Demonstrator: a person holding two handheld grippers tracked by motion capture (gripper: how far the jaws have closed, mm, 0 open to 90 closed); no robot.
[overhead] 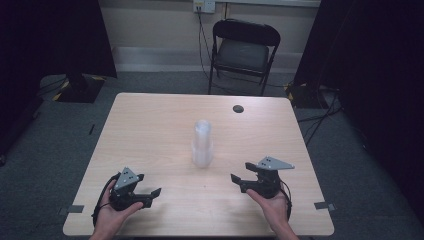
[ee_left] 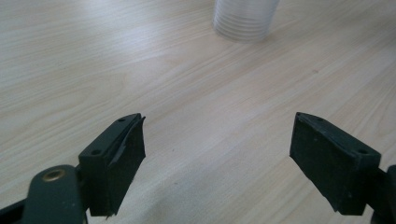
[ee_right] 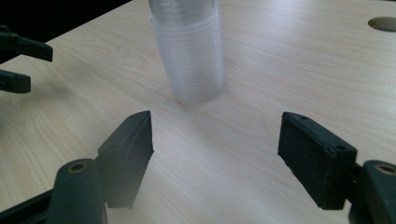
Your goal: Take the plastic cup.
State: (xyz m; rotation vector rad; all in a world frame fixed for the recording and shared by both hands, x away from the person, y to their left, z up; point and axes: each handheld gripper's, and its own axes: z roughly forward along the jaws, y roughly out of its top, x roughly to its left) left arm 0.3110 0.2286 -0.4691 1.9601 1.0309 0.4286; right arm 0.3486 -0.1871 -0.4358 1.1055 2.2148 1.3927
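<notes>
Both matte black grippers' fingers spread, ribbed clear cup stack (ee_right: 194, 51), pale woodgrain table (overhead: 150, 130)

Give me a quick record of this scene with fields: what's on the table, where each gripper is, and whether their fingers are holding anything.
surface: light wooden table with a round dark hole near its far edge
main thing: stack of clear plastic cups, upright, mid-table
left gripper: near edge, fingers apart, nothing between them
right gripper: near edge, fingers apart, pointed at the stack, short of it
contact: neither gripper touches the stack
background: black folding chair beyond the table
</notes>
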